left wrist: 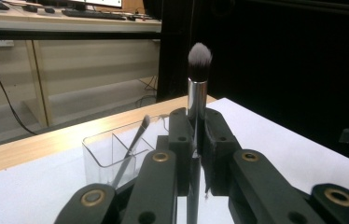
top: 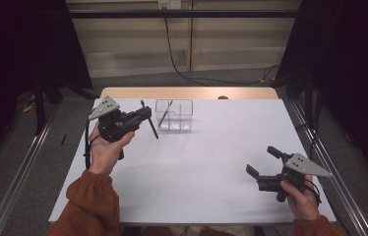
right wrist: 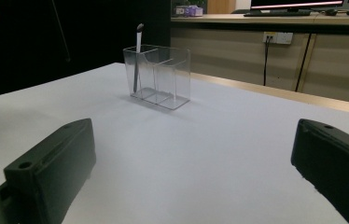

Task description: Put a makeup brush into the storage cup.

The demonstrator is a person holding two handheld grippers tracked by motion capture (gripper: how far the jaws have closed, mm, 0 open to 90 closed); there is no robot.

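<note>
One makeup brush (left wrist: 198, 88) is pinched in the left claw (top: 142, 115), its black jaws together on the handle just under the silver ferrule. In the left claw's own view the brush stands upright between the jaws, bristle head up; from the high view its long axis runs slantwise, the dark handle end (top: 153, 130) hanging down toward the white counter (top: 206, 167) and not touching it. Just beyond the brush, on its right in the high view, sits a clear organizer (top: 174, 115) split into compartments, with a thinner brush (top: 164, 114) leaning in its left compartment. So the held brush lies near the box's left end, handle end lowest, which to my eye suits lowering it handle-first into an open compartment; the left hand (top: 104, 150) is plainly the nearer one. The right claw (top: 263, 160) rests well apart at the near right of the counter, jaws spread wide with nothing between them, facing the organizer across bare counter.
</note>
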